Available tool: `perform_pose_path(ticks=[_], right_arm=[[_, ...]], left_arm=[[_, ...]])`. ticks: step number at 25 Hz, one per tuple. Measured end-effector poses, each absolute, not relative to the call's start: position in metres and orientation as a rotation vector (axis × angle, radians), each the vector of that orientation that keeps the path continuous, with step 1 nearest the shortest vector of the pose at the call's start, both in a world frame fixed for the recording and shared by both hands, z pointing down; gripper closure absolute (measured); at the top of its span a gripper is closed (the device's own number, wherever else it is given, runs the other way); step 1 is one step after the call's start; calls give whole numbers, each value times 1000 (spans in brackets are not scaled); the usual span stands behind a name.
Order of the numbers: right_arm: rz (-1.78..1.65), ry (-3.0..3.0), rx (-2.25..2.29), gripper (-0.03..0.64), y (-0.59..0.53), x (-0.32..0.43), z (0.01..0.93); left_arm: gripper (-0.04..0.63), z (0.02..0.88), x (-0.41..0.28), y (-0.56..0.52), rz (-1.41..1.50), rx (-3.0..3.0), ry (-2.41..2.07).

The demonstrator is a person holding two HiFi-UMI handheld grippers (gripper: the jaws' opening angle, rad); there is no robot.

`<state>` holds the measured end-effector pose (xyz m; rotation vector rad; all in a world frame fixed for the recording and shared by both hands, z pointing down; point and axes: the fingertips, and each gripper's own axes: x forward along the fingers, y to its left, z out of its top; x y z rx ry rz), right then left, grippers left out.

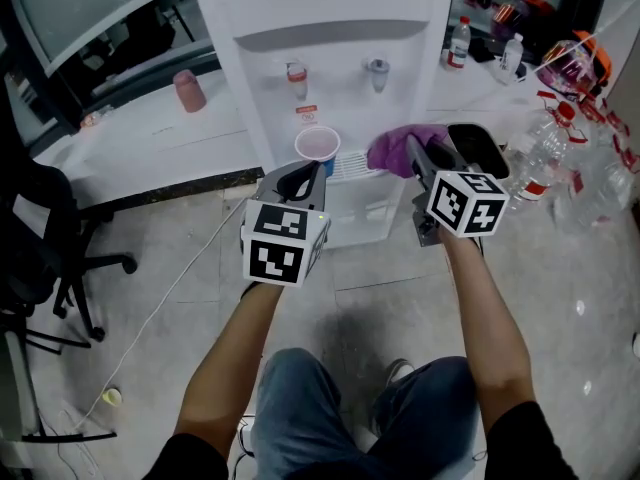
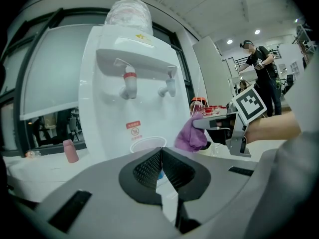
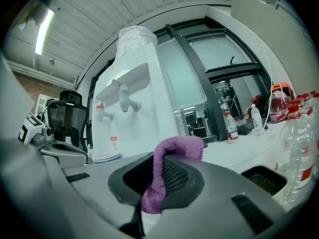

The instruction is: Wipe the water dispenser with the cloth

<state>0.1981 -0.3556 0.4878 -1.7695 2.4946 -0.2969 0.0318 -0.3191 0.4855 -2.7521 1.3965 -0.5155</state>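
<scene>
Dispenser (image 1: 330, 48): white, upright, upper centre of the head view; fills the centre of the left gripper view and stands left of centre in the right gripper view.
Taps: red-capped tap (image 1: 297, 76) to the left, grey tap (image 1: 377, 71) to the right, both under the dispenser's overhang.
Jug (image 2: 127, 11): clear, seated on top of the dispenser (seen only in the gripper views).
Cup (image 1: 317, 145): white rim, blue lower part, on the drip tray (image 1: 352, 165) below the red-capped tap.
Left gripper (image 1: 318, 170): centre of the head view, tips pointing at the cup. Jaws pressed together, nothing between the pads (image 2: 149, 168). The cup sits just past the tips; contact with it cannot be told.
Right gripper (image 1: 418, 160): right of centre, level with the drip tray. Jaws pinch the cloth.
Cloth (image 1: 400, 148): purple, bunched, folded over the right gripper's tips and hanging down between the pads in the right gripper view. It sits just beside the tray's right end; touching or not cannot be told.
Bin (image 1: 478, 148): black, open, just right of the right gripper.
Bottles (image 1: 545, 158): clear, red labels, clustered at the right edge.
Tumbler (image 1: 189, 90): pink, on the white ledge, upper left.
Chair (image 1: 40, 248): black, at the left edge.
</scene>
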Motion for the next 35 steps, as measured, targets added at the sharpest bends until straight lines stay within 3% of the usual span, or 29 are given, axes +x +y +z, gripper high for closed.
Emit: perform_pose_path(ticks=[17,35], right_arm=[[134,2629,-1322,584,-288,75,293],[77,2634,-1094,584,-337,-52,224]], left_arm=[[569,399,-21,-315,-391,-2630,1504],[569,366,-100,-312,-328,-2504,1718]])
